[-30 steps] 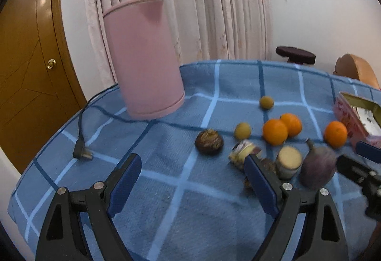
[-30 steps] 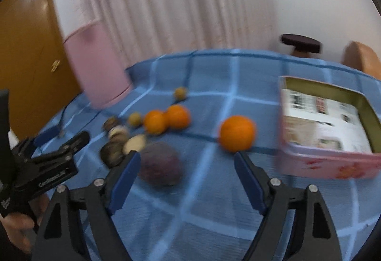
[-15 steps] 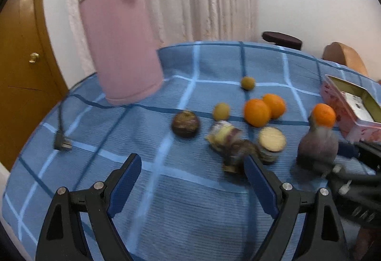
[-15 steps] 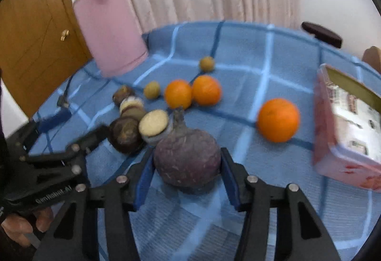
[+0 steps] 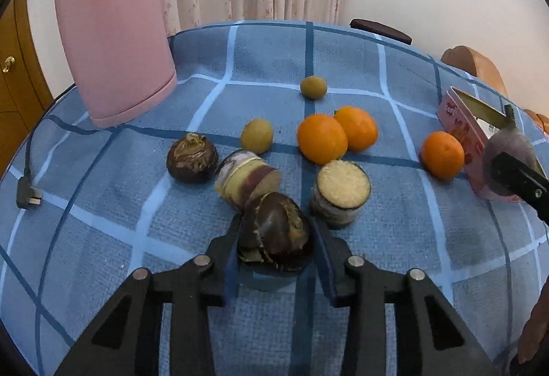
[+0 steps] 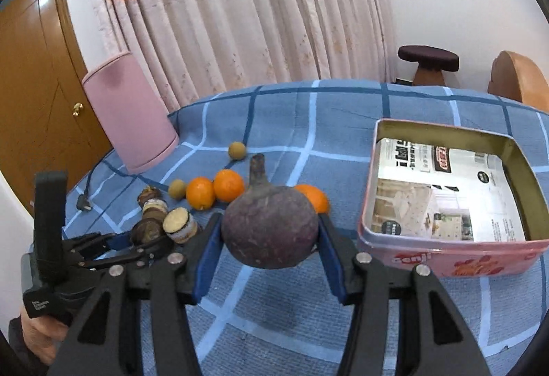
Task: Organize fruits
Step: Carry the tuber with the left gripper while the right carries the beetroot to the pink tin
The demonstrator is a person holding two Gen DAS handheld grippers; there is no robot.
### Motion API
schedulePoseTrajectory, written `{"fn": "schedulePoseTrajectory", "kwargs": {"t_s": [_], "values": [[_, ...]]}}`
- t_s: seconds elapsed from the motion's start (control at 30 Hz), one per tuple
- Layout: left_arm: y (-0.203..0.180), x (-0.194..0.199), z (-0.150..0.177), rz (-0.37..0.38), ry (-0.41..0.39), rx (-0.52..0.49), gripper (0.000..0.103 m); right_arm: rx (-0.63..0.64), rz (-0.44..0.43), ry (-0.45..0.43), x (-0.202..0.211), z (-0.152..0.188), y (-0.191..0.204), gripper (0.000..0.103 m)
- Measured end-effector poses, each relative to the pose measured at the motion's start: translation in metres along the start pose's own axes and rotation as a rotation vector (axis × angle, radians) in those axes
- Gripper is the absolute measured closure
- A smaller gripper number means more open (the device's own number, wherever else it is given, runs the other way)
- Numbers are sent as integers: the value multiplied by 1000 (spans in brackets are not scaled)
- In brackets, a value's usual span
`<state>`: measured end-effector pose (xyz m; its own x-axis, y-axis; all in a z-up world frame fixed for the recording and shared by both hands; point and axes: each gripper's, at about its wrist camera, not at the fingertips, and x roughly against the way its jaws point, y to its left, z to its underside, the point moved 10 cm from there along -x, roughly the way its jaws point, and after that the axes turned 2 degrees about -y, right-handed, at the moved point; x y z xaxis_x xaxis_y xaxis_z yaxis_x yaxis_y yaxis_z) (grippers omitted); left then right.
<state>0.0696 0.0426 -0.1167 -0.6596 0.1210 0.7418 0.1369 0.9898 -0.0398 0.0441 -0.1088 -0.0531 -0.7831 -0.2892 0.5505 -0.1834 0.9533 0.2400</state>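
My left gripper [image 5: 276, 235] is shut on a dark brown water chestnut [image 5: 274, 232] low over the blue checked cloth; it also shows in the right wrist view [image 6: 147, 232]. My right gripper [image 6: 267, 235] is shut on a large purple round fruit with a stem [image 6: 269, 226], held above the cloth just left of the open pink tin [image 6: 446, 252]. Three oranges [image 5: 322, 137], two small yellow-green fruits [image 5: 256, 136], another water chestnut [image 5: 192, 158] and two cut sugarcane pieces [image 5: 341, 192] lie on the cloth.
A tall pink cylindrical container [image 5: 109, 29] stands at the back left, with a black plug and cord [image 5: 29, 196] beside it. The tin's edge shows at the right of the left wrist view [image 5: 459, 129]. A stool [image 6: 429, 62] and chair stand behind the table.
My left gripper moved forward and closed on the water chestnut. My right gripper closed on the purple fruit and lifted it off the cloth, toward the tin.
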Motion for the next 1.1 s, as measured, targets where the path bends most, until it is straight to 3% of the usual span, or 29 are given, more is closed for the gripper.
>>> {"fn": "schedulePoseTrajectory", "kwargs": {"t_s": [0.13,0.27,0.37,0.47,0.63,0.77,0.93,1.1], "values": [[1,8,-3,0,-39,11,63,-2,14,-46,9,-9,-6,47],[-6,45,-19,-47,-194,-44,63,-22,61,-112,29,-22,-32,47],[-33,71,-36,-12,-289,-96,63,-21,169,-152,41,-30,-65,47],[-71,79,-52,45,-334,-142,63,-49,246,-168,51,-35,-101,47],[-144,71,-71,165,-341,-199,63,-133,335,-146,63,-31,-168,47],[-199,61,-78,288,-326,-220,63,-140,360,-109,61,-25,-194,47],[-247,36,-79,356,-264,-227,63,-148,334,-62,51,-21,-205,47],[-269,12,-73,353,-198,-227,64,-134,319,-24,43,-15,-208,47]]}}
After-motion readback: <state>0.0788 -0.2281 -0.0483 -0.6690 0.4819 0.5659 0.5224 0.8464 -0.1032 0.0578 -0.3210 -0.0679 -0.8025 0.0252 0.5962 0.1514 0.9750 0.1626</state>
